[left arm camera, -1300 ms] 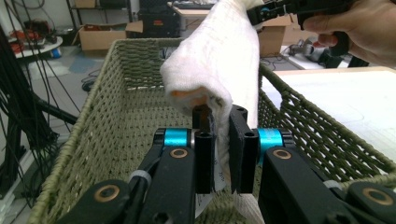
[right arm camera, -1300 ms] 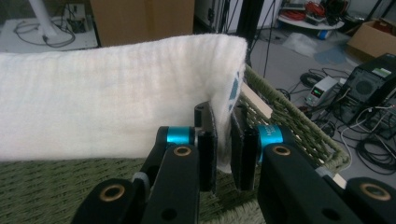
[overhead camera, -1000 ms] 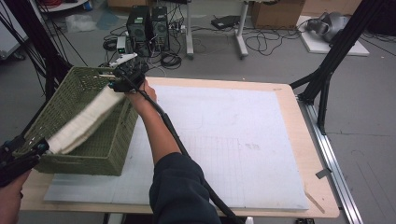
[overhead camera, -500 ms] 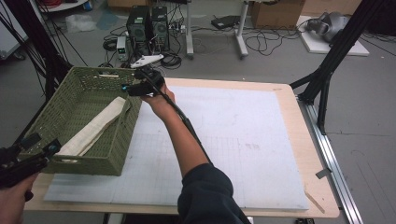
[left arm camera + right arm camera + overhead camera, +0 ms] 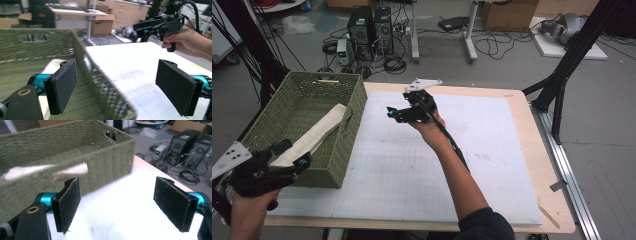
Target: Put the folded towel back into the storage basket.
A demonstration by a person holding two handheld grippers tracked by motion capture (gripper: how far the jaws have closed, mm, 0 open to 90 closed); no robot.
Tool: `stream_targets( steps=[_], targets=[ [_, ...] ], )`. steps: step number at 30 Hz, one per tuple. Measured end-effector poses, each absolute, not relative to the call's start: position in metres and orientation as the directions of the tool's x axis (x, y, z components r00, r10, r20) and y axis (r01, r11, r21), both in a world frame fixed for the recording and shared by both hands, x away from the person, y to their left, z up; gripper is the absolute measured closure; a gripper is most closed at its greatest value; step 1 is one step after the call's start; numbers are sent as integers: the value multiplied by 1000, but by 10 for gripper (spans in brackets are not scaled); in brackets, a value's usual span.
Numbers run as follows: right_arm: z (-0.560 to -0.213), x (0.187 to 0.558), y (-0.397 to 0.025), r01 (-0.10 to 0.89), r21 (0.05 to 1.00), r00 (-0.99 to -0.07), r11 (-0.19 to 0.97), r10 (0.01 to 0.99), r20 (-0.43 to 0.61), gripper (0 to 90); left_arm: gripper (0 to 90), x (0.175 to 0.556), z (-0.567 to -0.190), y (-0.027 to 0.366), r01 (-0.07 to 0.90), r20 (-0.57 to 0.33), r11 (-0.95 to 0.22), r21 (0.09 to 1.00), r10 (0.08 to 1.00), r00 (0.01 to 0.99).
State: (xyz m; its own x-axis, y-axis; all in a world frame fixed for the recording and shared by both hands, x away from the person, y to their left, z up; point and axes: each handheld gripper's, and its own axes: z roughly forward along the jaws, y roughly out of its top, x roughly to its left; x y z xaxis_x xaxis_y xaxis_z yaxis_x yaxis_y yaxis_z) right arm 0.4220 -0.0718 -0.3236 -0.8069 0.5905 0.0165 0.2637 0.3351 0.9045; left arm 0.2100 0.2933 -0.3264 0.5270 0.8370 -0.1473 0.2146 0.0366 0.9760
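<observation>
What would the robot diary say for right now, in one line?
towel: in green basket | left gripper: open, at basket's near corner | right gripper: open, above mat

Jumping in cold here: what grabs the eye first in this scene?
The green woven basket at the table's left edge, with a cream folded cloth slanting up over its near rim. The right gripper hangs open above the white mat, while the left gripper sits open at the basket's near corner.
</observation>
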Motion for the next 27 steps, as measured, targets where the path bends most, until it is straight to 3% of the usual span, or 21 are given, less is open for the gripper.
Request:
stream_targets(
  steps=[15, 27],
  targets=[
    [-340, 362, -190, 284, 915, -717, 285, 697, 6, 204, 178, 242, -335, 203, 237, -159, -8, 971, 721, 675],
    [-369, 301, -278, 298, 927, -587, 227, 810, -10, 192, 179, 261, -348, 149, 217, -119, -74, 973, 648, 753]
  ],
)
